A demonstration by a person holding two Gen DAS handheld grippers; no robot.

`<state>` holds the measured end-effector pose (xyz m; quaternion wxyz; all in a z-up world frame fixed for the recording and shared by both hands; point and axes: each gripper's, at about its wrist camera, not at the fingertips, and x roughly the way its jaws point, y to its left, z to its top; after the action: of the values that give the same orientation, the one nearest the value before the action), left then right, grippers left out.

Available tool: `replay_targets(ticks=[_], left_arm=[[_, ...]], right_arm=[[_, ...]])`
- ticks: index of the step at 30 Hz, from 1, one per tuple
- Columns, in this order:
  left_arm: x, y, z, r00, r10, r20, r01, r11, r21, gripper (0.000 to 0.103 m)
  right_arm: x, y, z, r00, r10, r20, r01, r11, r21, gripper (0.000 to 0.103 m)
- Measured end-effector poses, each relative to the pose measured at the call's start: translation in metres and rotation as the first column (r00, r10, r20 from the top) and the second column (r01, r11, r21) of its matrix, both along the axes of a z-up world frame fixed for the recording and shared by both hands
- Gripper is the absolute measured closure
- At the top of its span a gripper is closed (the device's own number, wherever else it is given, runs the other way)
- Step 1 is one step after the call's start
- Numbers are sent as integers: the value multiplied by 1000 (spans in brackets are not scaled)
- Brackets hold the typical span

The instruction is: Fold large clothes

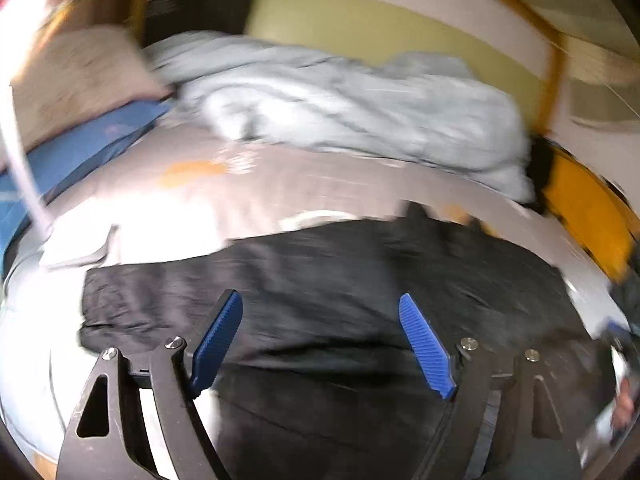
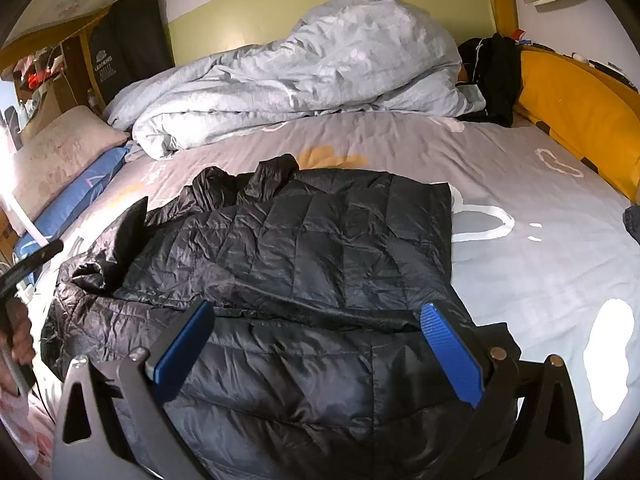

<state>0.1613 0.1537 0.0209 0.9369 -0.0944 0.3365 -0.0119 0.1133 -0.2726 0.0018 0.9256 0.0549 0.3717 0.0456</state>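
While the black quilted puffer jacket [image 2: 288, 264] is lying across the near half of the bed [image 2: 540, 280], partly folded with one panel doubled over the body and a sleeve or hood bunched toward the left edge, both grippers are hovering over it with nothing held. The right gripper [image 2: 318, 316] is spreading its blue pads wide above the jacket's near hem; the left gripper [image 1: 320, 312] is equally wide open over the dark fabric, though that view is blurred. A crumpled grey duvet [image 2: 288, 68] is sitting along the far edge. The fold appears midway. Next, each gripper likely needs to pinch a near corner and carry it toward the far side.
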Motion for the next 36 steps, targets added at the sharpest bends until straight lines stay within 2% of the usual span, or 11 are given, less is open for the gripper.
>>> replay_targets(ticks=[2, 6, 11, 18, 20, 22, 24, 27, 31, 33, 36], left_arm=[[13, 28, -12, 993, 96, -64, -99, 994, -39, 23], [26, 72, -38, 961, 189, -200, -222, 962, -161, 23], [37, 84, -62, 927, 253, -278, -284, 956, -78, 23], [58, 105, -92, 892, 277, -358, -325, 942, -81, 28], [59, 100, -92, 895, 279, -347, -309, 951, -33, 48], [61, 93, -92, 903, 266, -338, -281, 960, 5, 82], [60, 91, -87, 915, 247, -320, -266, 964, -18, 98], [56, 85, -70, 951, 180, -252, -209, 974, -90, 101], [41, 54, -31, 993, 58, -101, -70, 989, -129, 101], [29, 29, -9, 999, -32, -13, 30, 991, -128, 101], [10, -8, 19, 986, -143, 81, 151, 984, -96, 101]], right_arm=[[0, 1, -1, 1000, 5, -4, -5, 1000, -5, 0], [1, 3, -2, 1000, 12, -6, -12, 1000, -8, 0], [1, 2, -2, 1000, 12, -10, -12, 1000, -6, 0], [1, -2, 0, 1000, 3, -5, -3, 1000, 8, 0], [2, -5, 0, 1000, -1, -8, 1, 1000, 14, 0], [4, -6, -1, 1000, -5, -13, 6, 1000, 19, 0], [5, -6, -2, 1000, -6, -17, 6, 1000, 22, 0], [3, -4, -1, 1000, 2, -13, -2, 1000, 17, 0], [1, 0, 1, 1000, 14, -4, -14, 1000, 6, 0], [1, 2, 1, 1000, 14, -4, -14, 1000, 6, 0], [1, 1, 3, 1000, 16, -5, -16, 1000, 15, 0]])
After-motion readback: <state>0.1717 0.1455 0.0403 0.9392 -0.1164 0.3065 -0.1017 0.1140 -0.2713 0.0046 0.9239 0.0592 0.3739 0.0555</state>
